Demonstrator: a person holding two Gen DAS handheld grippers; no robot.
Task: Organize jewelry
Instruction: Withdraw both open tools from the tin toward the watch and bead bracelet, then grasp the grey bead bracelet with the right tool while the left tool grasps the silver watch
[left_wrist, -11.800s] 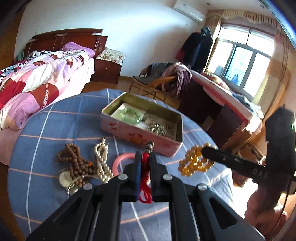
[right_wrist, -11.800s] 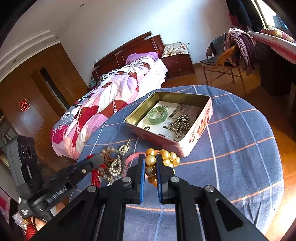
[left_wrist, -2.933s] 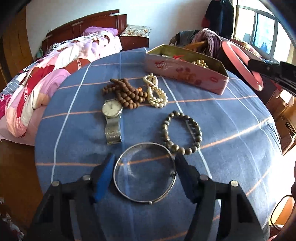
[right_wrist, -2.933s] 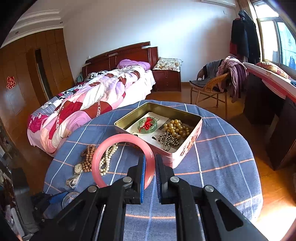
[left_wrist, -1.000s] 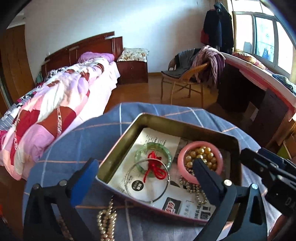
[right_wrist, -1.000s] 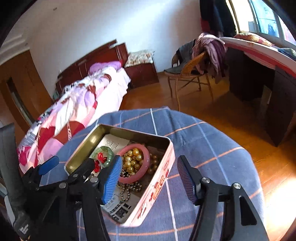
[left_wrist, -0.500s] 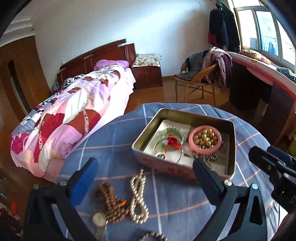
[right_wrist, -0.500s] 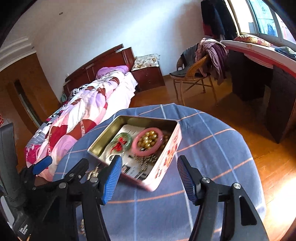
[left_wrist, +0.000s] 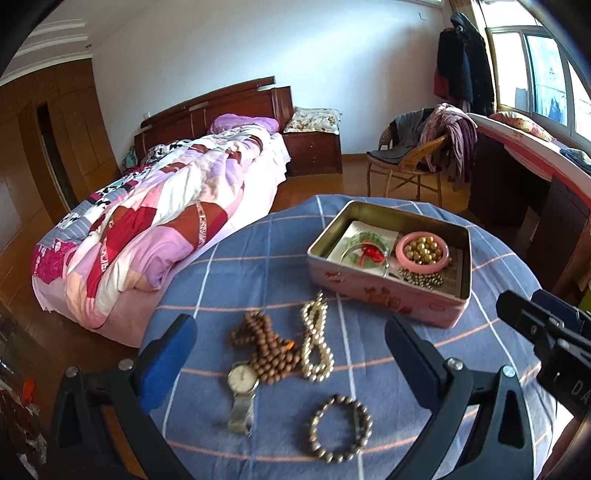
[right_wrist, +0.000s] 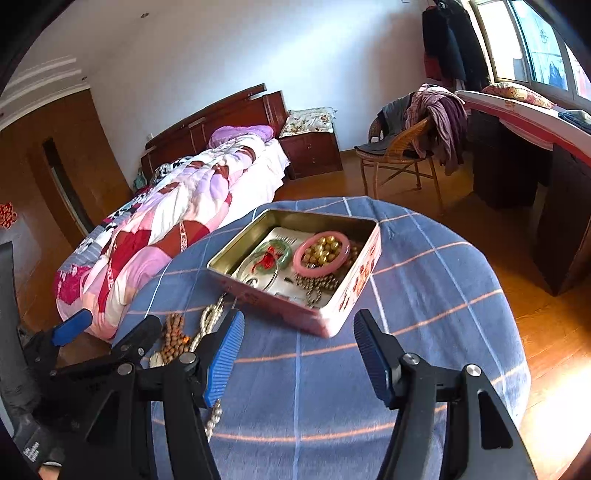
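Left gripper: black, blue-padded jaws spread wide and empty, hovering over the brown wooden bead string, pearl-coloured bead strand, silver wristwatch and dark bead bracelet on the blue checked tablecloth. Right gripper: jaws also wide, gripping nothing. Pink rectangular tin holds the pink bangle, gold beads, green bangle.

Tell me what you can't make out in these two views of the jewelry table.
- Wristwatch: dial too small to read in the left wrist view; the right wrist view hides most of it behind the left gripper.
- Pearl strand: its middle sits behind the right gripper's finger in the right wrist view.
- Tin: the near wall hides part of the silver bangle in the left wrist view.
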